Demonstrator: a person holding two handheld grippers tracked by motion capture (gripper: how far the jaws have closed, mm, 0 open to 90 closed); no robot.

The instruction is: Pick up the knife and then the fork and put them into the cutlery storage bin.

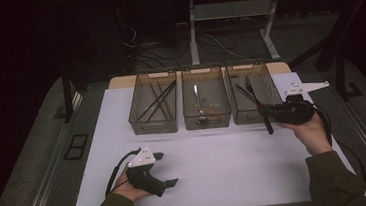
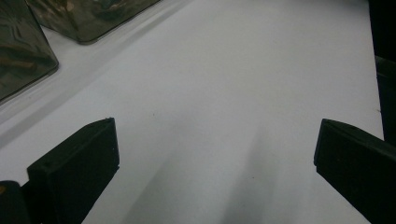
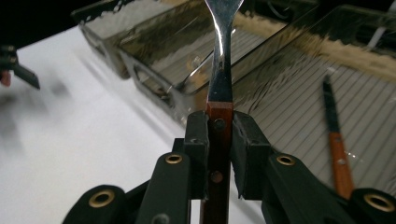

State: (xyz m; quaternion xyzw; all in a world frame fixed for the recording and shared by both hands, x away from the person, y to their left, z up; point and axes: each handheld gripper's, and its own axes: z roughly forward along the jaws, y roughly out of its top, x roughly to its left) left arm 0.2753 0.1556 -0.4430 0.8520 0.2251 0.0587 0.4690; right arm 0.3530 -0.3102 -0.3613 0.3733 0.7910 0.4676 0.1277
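My right gripper (image 1: 264, 111) (image 3: 219, 128) is shut on a flat metal tool with a red-brown wooden handle (image 3: 219, 158). Its pads clamp the handle just below the blade (image 3: 222, 51). The tool (image 1: 260, 107) hangs tilted over the front edge of the right clear bin (image 1: 271, 82), handle end low and blade toward the bin. A similar wooden-handled tool (image 3: 338, 156) lies on that bin's ribbed floor. My left gripper (image 1: 166, 169) (image 2: 215, 144) rests near the table's front left, open, with bare white table between its jaws.
Three clear bins stand in a row at the back of the white table (image 1: 215, 155). The left bin (image 1: 155, 126) holds several dark rods, and the middle bin (image 1: 208, 123) a metal utensil. Desk legs and cables lie beyond the table.
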